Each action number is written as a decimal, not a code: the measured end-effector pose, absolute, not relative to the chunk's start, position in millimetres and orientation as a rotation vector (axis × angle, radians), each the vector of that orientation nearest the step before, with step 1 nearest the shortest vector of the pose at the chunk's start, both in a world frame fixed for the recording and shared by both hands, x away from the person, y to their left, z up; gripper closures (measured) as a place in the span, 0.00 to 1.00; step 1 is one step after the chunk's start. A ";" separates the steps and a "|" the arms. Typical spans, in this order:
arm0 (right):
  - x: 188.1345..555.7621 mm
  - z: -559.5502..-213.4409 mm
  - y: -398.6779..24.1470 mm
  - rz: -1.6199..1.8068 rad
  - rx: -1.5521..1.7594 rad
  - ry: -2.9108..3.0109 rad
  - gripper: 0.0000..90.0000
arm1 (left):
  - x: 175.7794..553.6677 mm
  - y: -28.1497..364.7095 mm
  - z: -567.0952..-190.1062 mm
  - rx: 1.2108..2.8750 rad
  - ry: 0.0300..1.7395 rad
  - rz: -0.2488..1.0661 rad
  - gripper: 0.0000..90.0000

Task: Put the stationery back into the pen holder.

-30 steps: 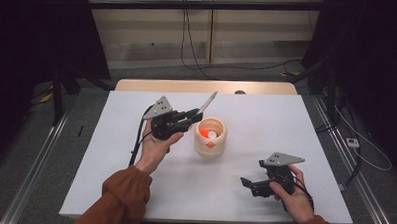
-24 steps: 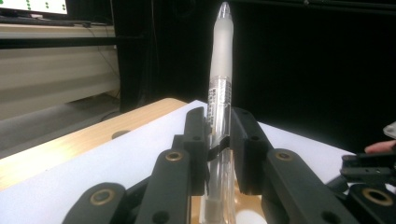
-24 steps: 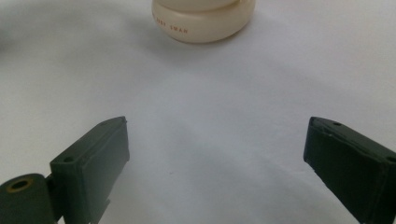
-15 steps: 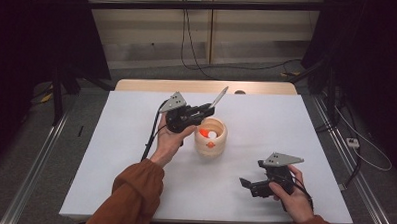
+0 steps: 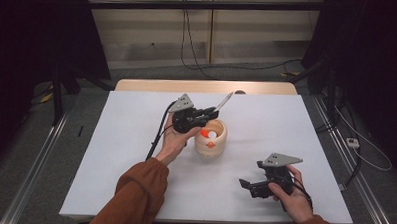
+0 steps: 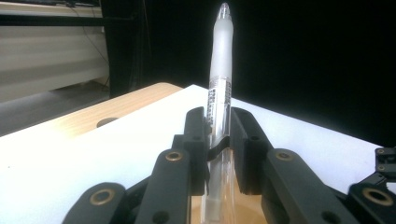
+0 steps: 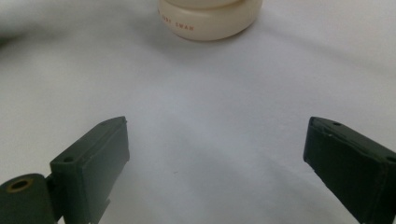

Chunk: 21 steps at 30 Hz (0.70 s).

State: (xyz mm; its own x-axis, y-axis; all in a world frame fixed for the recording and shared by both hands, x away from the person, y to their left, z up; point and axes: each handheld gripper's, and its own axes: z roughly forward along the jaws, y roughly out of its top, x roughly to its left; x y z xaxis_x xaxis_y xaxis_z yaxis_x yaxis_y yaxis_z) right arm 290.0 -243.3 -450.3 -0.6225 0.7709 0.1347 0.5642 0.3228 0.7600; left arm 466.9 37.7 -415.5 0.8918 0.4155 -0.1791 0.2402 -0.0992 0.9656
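**Mia:** White cloth covered the table (image 5: 135, 155), right? What else was on it?

**Ben:** Just 1 round cream cup (image 5: 213, 142), near the middle. It had something orange and something white inside. Black cables hung by the wall behind, and a bare wood strip ran along the far edge of the table.

**Mia:** Was anything in the way?

**Ben:** The cup sat right under the left gripper (image 5: 206, 114). The right gripper (image 5: 246, 184) rested near the front edge, well apart from the cup, with bare cloth between.

**Mia:** Where was the pen (image 6: 219, 88)?

**Ben:** Up in the air over the cup's rim, pinched by the left gripper. Both black jaws squeezed its clear middle part.

**Mia:** Which way did it point?

**Ben:** From the high view, the pen (image 5: 223, 101) slanted up and away toward the far right. Its long side ran from the cup up to its frosted white end.

**Mia:** And the right gripper's jaws?

**Ben:** Spread wide apart, with nothing between them.
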 end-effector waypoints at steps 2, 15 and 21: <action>289.9 -450.5 -243.2 1.186 1.207 2.340 0.07 | 467.4 38.9 -416.2 1.696 0.507 0.158 0.86; 290.2 -451.2 -241.8 1.185 1.208 2.346 0.07 | 465.6 53.8 -416.9 1.731 0.534 0.170 0.86; 290.7 -451.4 -241.6 1.183 1.210 2.348 0.07 | 463.9 55.4 -419.6 1.771 0.535 0.162 0.85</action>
